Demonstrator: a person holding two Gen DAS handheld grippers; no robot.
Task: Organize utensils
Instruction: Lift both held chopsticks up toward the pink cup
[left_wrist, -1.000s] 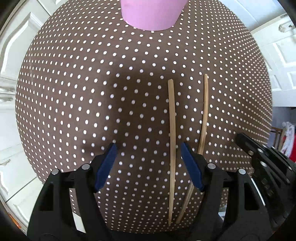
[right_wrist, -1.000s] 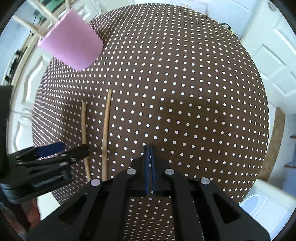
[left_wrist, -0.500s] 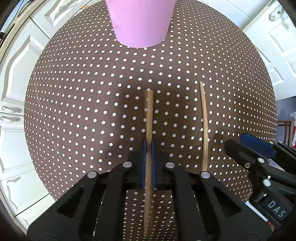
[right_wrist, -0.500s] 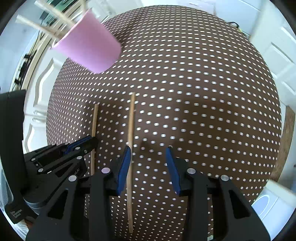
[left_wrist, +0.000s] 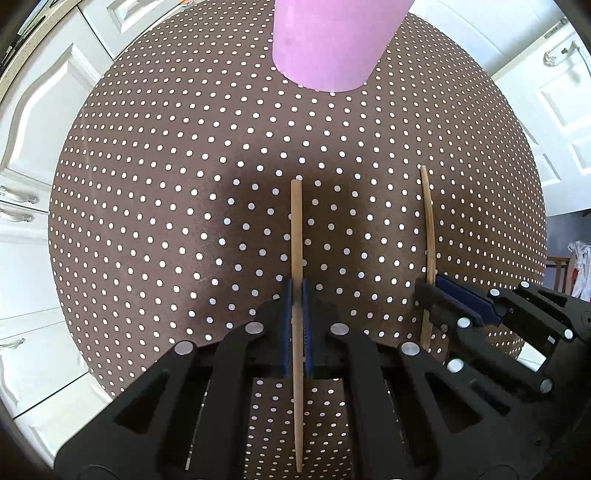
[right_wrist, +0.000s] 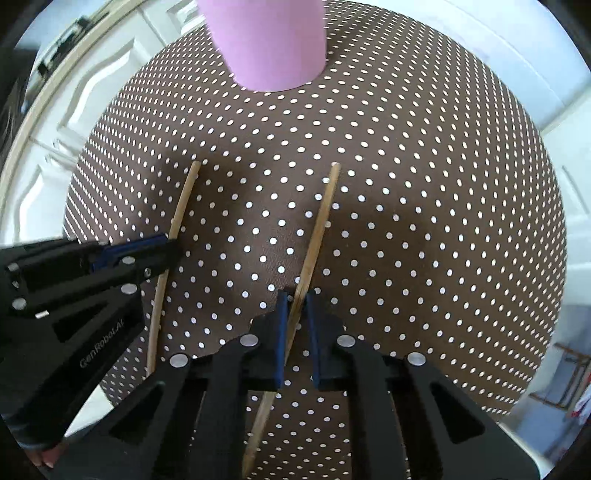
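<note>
The right gripper (right_wrist: 295, 295) has just been closing, and its blue pads (right_wrist: 281, 332) now clamp a wooden chopstick (right_wrist: 314, 251) that runs forward past the fingertips and back under the fingers. Left of the fingers the left gripper (right_wrist: 162, 247) reaches in over a second chopstick (right_wrist: 181, 206), which lies on the brown dotted tablecloth (right_wrist: 424, 221). Well ahead of the fingertips stands a pink cup (right_wrist: 269, 40)

2 wooden chopsticks (left_wrist: 296, 236) (left_wrist: 428, 221), 1 pink cup (left_wrist: 328, 40), 2 black grippers (left_wrist: 296, 295) (left_wrist: 437, 291) and 1 brown polka-dot tablecloth (left_wrist: 166, 184).
</note>
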